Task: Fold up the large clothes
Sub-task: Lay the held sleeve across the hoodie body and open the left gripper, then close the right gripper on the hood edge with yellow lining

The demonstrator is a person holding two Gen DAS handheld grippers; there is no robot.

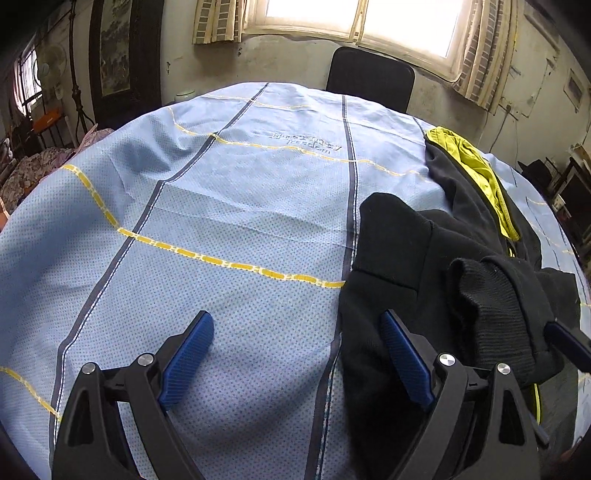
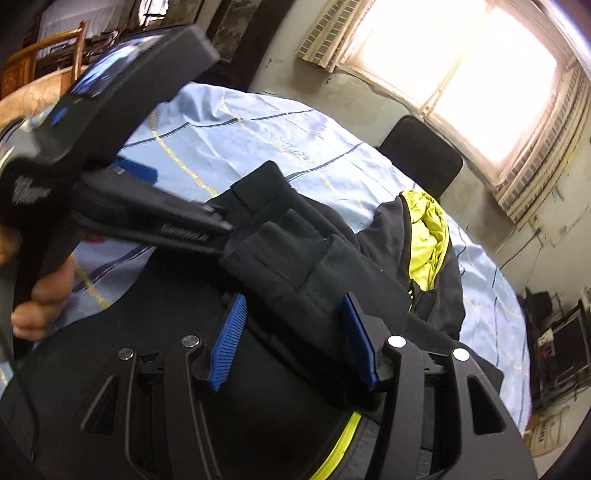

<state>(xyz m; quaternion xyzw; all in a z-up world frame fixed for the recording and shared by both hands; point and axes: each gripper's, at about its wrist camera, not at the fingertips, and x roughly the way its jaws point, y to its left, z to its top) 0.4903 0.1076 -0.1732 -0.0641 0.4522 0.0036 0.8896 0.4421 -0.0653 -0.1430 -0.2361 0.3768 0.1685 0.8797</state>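
Observation:
A black jacket [image 1: 424, 258] with a yellow-green lining [image 1: 476, 173] lies bunched on the right side of a blue checked sheet [image 1: 221, 206]. My left gripper [image 1: 297, 332] is open and empty, its right finger over the jacket's left edge. My right gripper [image 2: 293, 317] is open, its blue pads either side of a raised black ribbed cuff and sleeve [image 2: 295, 254] without squeezing it. The left gripper's body [image 2: 110, 184] shows in the right wrist view, with the cuff's end at its finger. The lining also shows in the right wrist view [image 2: 428, 236].
The sheet covers a table or bed. A black chair [image 1: 369, 77] stands at the far edge under a bright window [image 1: 354, 18]. Furniture and clutter [image 1: 565, 192] line the right wall. A wooden chair [image 2: 40, 51] is at the left.

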